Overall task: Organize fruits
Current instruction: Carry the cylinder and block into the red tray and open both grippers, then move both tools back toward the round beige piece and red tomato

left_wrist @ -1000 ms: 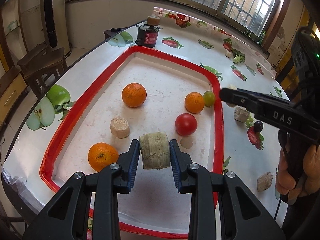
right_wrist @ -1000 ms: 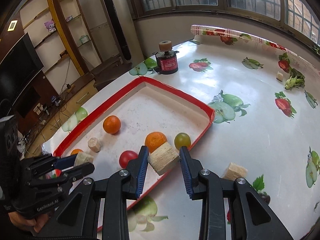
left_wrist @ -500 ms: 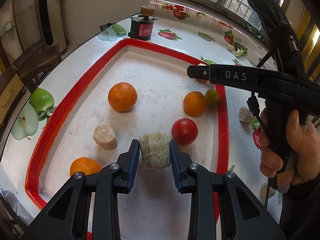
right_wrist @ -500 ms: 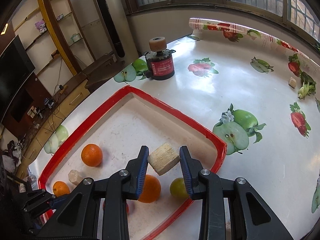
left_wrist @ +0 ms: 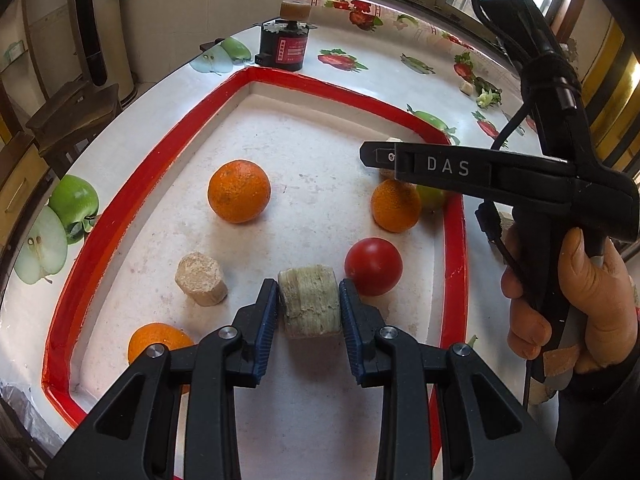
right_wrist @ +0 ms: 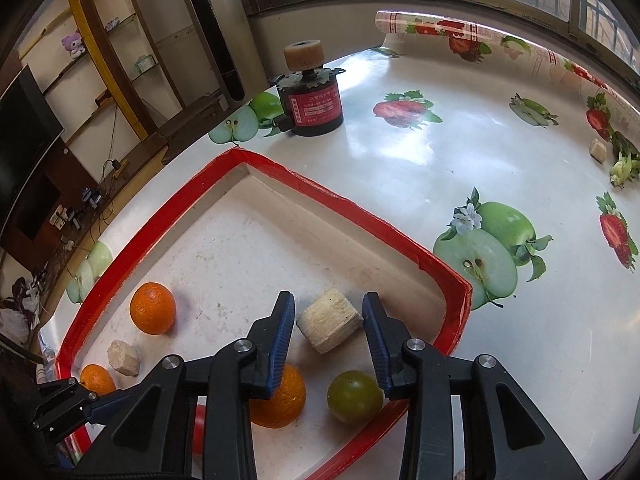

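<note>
The left gripper [left_wrist: 308,304] had its jaws just easing apart, a pale ribbed block [left_wrist: 309,301] between them, and thin gaps showed beside both pads, so the grip was off. That block sat on the floor of the red-rimmed tray [left_wrist: 140,184], near its front end. Just right of it lay a red tomato [left_wrist: 373,266], close but whether touching was hard to call. To the left rested a tan chunk [left_wrist: 201,278], and further forward-left an orange [left_wrist: 158,342] peeked out behind the gripper's arm. Deeper in the tray sat a second orange [left_wrist: 239,191], well apart from the rest.

Over at the right gripper [right_wrist: 329,326], the jaws had also just been opening, narrow still, with a cream block [right_wrist: 330,325] between them; daylight showed on both sides, so it was not pinched. This block lay tilted in the tray's right corner. Below it sat another orange [right_wrist: 280,400] and a green fruit [right_wrist: 355,397], beside each other against the rim.

Beyond the tray, a black-and-red motor [right_wrist: 312,100] stood on the fruit-print tablecloth [right_wrist: 440,152]. A person's hand [left_wrist: 572,300] gripped the right tool's handle.
</note>
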`<state>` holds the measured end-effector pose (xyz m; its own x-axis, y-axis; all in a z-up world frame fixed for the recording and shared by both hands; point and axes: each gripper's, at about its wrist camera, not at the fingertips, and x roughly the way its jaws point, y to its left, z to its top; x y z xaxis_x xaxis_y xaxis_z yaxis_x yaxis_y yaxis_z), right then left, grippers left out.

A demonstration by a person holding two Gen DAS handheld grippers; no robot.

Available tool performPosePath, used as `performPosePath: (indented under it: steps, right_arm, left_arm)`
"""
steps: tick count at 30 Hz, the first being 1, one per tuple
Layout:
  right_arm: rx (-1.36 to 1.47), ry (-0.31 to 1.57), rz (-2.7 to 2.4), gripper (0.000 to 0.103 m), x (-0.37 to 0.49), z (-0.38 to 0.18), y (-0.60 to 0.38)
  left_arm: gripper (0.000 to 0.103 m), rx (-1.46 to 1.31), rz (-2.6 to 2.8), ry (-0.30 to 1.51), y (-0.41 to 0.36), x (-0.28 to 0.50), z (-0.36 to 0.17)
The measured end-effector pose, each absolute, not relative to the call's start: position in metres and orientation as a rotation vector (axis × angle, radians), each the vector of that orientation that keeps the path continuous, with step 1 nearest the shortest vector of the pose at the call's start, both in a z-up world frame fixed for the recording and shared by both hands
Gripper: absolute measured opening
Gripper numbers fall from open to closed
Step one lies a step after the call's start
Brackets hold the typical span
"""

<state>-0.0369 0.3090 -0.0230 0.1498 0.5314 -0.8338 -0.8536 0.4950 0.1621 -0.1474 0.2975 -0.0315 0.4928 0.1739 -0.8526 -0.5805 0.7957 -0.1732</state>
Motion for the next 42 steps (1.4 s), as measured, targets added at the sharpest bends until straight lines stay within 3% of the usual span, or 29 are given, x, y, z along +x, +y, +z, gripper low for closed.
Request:
performPosePath:
  steps: [3, 42]
  right_arm:
    - [-0.391, 0.986, 1.036, 0.052, -0.040, -0.019, 0.308]
    - [-0.265, 0.865, 0.964, 0.064, -0.065, 0.042, 0.163]
  left_arm:
    - [0.049, -0.482, 0.492, 0.945, 0.298, -0.151, -0.029]
    - [0.049, -0.417, 0.452, 0.891, 0.253, -0.160, 0.007]
